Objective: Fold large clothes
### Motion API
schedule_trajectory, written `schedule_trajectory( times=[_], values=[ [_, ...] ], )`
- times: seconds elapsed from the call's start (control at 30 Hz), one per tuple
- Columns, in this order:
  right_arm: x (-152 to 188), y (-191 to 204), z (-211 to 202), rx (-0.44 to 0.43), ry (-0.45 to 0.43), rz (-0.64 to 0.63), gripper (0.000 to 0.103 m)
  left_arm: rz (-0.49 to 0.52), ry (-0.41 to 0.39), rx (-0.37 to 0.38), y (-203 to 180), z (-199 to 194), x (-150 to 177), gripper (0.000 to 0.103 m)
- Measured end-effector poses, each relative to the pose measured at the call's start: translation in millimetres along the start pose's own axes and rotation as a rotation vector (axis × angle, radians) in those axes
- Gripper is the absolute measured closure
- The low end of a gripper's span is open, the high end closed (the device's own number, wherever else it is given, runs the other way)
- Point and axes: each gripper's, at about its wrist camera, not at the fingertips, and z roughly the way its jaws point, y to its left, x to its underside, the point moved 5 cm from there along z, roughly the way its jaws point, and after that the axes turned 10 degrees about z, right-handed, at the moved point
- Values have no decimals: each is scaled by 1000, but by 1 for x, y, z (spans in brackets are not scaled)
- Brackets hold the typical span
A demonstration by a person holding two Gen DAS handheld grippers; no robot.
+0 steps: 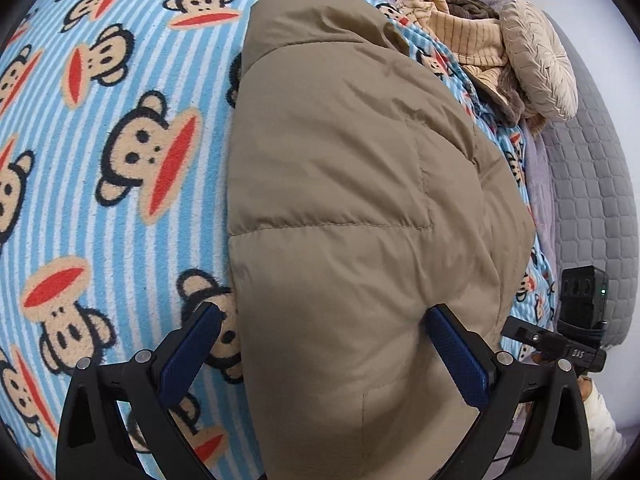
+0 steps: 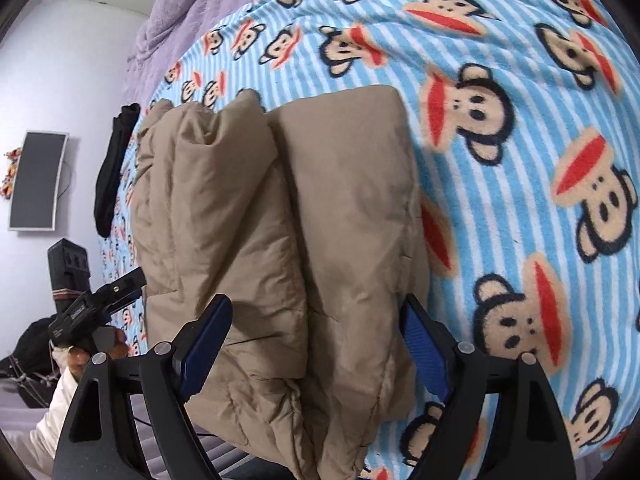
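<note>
A tan puffer jacket (image 1: 340, 184) lies folded in a thick bundle on a blue striped monkey-print blanket (image 1: 120, 140). My left gripper (image 1: 326, 336) is open, its blue-padded fingers straddling the jacket's near edge. In the right wrist view the jacket (image 2: 280, 220) shows two folded layers side by side. My right gripper (image 2: 316, 328) is open and straddles its near end. Neither gripper pinches the fabric. The right gripper also shows at the right edge of the left wrist view (image 1: 560, 344), and the left gripper at the left edge of the right wrist view (image 2: 100, 300).
Beige striped clothes (image 1: 452, 20) and a round cream cushion (image 1: 540, 60) lie beyond the jacket. A grey quilted bed edge (image 1: 592, 200) runs along the right. A black garment (image 2: 114, 168) lies near the blanket's edge. A purple blanket (image 2: 180, 16) lies further back.
</note>
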Motion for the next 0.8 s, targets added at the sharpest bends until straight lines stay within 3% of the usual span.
schedule_trajectory(
  times=[0.2, 0.3, 0.47, 0.67, 0.8],
  values=[
    [-9, 6, 27, 74, 70, -88, 16, 3, 23, 69, -2, 23, -8, 0],
    [-23, -2, 39, 113, 66, -87, 0, -12, 33, 112, 1, 36, -11, 0],
    [-42, -7, 58, -6, 111, -61, 0, -55, 60, 163, -1, 59, -19, 0],
    [-53, -10, 82, -140, 166, 60, 0, -28, 45, 81, -19, 61, -23, 0],
    [-49, -16, 84, -165, 172, 122, 0, 35, -11, 13, -38, 49, -25, 18]
  ],
)
